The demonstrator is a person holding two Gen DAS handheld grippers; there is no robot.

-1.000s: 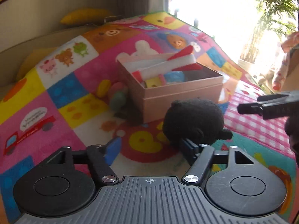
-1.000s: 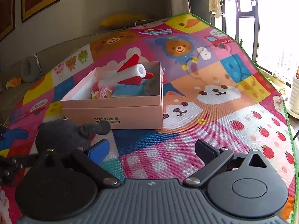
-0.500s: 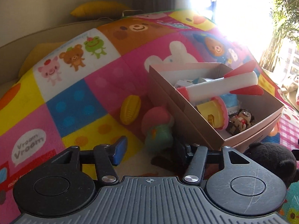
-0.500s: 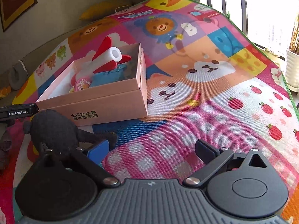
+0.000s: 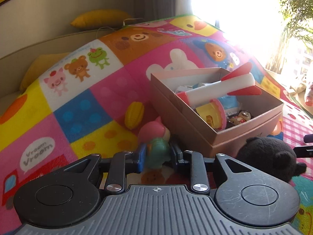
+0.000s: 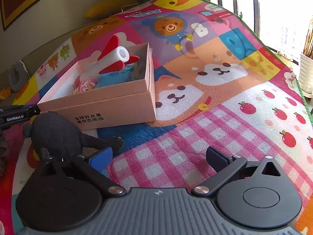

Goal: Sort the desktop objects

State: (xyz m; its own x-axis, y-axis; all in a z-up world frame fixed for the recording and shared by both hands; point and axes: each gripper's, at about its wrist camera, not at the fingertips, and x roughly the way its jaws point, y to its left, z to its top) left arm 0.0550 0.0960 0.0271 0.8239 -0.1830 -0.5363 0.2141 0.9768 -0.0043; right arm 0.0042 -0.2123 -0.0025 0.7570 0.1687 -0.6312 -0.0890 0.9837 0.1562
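Over on the left, one smooth yellow ridged toy (image 5: 133, 115) is lying on the soft play mat (image 5: 82, 105). Beside it the left gripper (image 5: 157, 155) is squeezing one glossy pink-and-teal figure (image 5: 156, 143). One pink cardboard box (image 5: 230, 137) is sitting behind, one fuzzy black plush (image 5: 270, 157) near it. Rightmost, the right gripper (image 6: 158, 158) is hanging wide, holding nothing.
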